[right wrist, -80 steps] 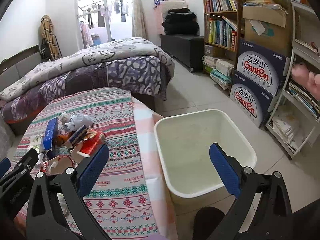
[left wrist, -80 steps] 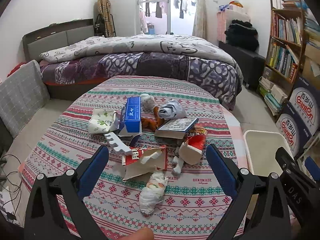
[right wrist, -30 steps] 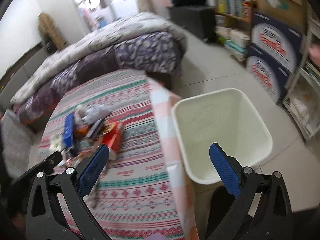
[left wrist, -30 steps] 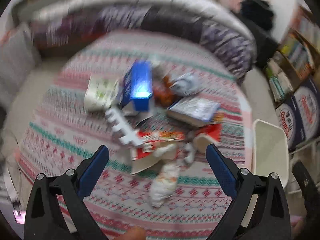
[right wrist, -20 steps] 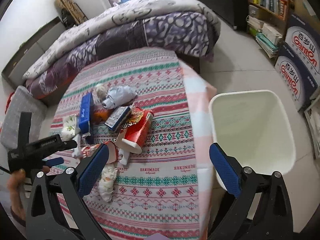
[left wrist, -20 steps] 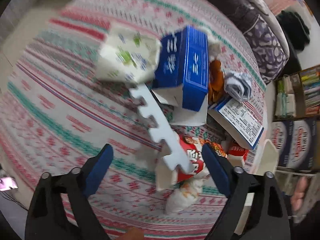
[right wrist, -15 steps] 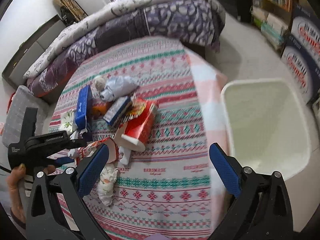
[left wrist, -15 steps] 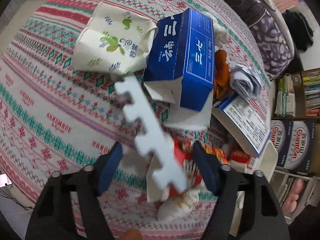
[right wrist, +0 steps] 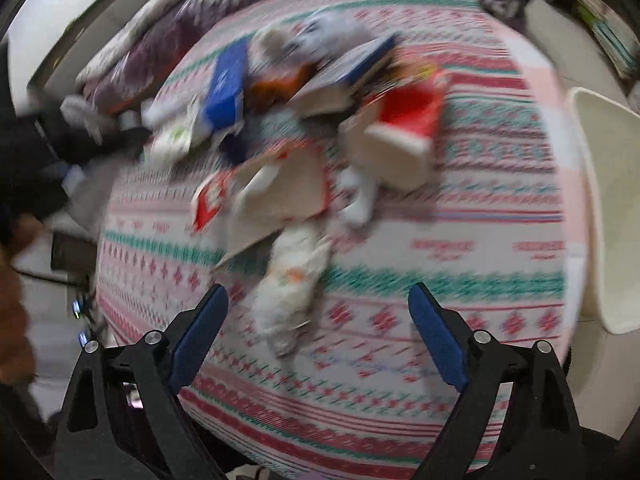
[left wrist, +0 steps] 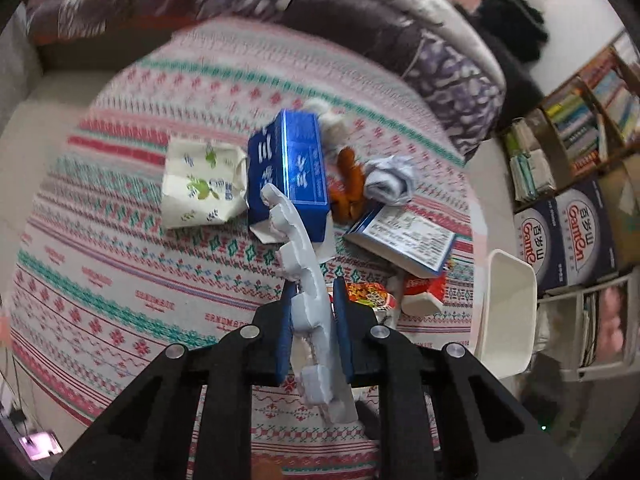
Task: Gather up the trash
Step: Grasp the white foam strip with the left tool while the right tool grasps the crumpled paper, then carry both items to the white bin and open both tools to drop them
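Observation:
My left gripper [left wrist: 313,292] is shut on a white notched foam strip [left wrist: 304,280] and holds it above the trash pile on the round table. Below it lie a blue carton [left wrist: 292,168], a floral paper bag [left wrist: 200,184], a crumpled grey paper [left wrist: 390,180], a flat printed box [left wrist: 404,236] and a red cup [left wrist: 424,296]. My right gripper [right wrist: 316,300] is open and empty above a crumpled white wrapper [right wrist: 288,292]. The right wrist view is blurred; it shows the torn red and white carton [right wrist: 264,196] and the red cup [right wrist: 404,128].
A white waste bin [left wrist: 506,312] stands on the floor at the table's right edge; it also shows in the right wrist view [right wrist: 608,208]. A bed [left wrist: 280,0] lies behind the table. Bookshelves and Ganten boxes [left wrist: 560,224] stand on the right.
My left gripper has closed on the foam strip and lifted it off the table. My right gripper has swung from the bin over to the trash pile and lower, still open.

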A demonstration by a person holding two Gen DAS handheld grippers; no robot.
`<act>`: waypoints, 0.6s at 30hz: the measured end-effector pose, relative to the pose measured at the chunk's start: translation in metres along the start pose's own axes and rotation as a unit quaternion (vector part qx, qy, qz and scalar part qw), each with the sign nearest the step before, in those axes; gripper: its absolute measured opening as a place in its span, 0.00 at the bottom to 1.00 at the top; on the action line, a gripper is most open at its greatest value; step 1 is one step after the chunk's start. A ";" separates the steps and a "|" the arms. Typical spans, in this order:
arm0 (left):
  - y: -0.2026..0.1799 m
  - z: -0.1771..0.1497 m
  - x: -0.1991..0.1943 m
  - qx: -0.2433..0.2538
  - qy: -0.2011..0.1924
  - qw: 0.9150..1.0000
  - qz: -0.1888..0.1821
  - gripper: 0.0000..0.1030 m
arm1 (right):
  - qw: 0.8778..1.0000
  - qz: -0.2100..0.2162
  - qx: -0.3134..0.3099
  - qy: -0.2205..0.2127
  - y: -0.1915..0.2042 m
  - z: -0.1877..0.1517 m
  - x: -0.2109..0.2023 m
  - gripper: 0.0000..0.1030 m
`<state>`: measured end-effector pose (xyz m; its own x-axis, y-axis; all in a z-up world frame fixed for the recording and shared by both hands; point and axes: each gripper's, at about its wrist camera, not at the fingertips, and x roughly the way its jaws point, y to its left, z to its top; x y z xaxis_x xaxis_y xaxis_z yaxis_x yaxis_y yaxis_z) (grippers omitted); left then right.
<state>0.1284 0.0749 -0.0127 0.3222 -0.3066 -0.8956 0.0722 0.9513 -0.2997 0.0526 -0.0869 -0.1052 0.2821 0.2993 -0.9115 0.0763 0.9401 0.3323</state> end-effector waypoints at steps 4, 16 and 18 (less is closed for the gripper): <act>-0.005 -0.001 -0.013 0.017 -0.016 1.000 -0.003 0.19 | 1.000 -0.023 -0.009 0.013 0.010 0.000 0.017 0.67; -0.016 0.000 -0.015 0.043 -0.039 0.998 -0.010 0.19 | 1.000 -0.011 -0.013 -0.006 0.003 0.007 0.008 0.29; -0.018 0.000 -0.016 0.045 -0.041 0.998 -0.017 0.19 | 1.000 -0.006 -0.008 -0.015 -0.003 0.006 -0.002 0.29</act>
<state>0.1221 0.0622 0.0070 0.3941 -0.3382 -0.8546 0.1675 0.9407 -0.2950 0.0572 -0.0914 -0.1031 0.3100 0.2834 -0.9075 0.0643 0.9461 0.3175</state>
